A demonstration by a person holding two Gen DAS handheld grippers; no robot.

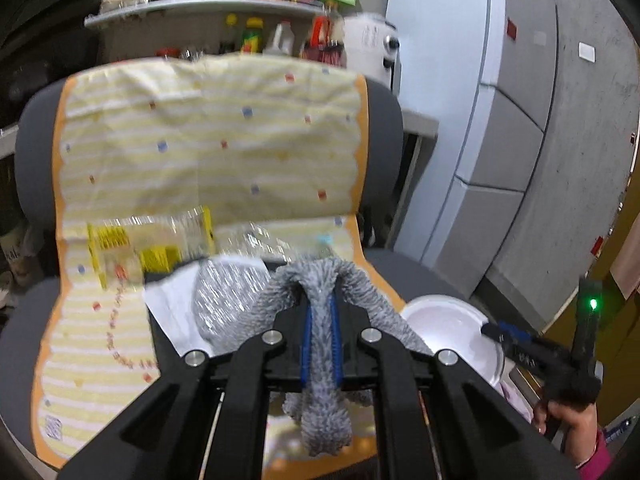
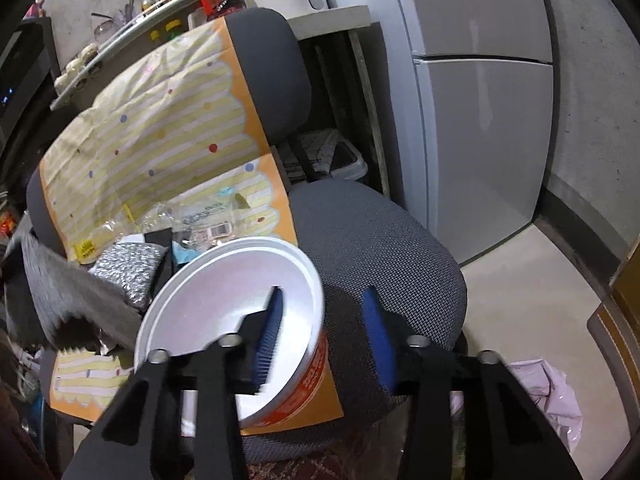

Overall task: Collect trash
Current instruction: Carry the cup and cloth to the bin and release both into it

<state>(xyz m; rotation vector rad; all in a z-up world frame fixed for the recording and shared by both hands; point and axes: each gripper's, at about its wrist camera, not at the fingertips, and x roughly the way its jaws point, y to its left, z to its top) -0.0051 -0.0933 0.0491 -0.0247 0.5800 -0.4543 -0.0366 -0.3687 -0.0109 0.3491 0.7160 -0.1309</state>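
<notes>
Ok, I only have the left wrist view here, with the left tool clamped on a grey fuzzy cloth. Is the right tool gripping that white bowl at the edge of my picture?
Observer: No. The right tool is open and straddles the rim of the white bowl, with one finger inside and one outside.
Operator: Is the bowl plain white all over?
Observer: No, its outer wall is orange with printing on it.
Operator: Is there a bag nearby for the trash?
Observer: Yes, a pale pink plastic bag lies on the floor beside the chair.
</notes>
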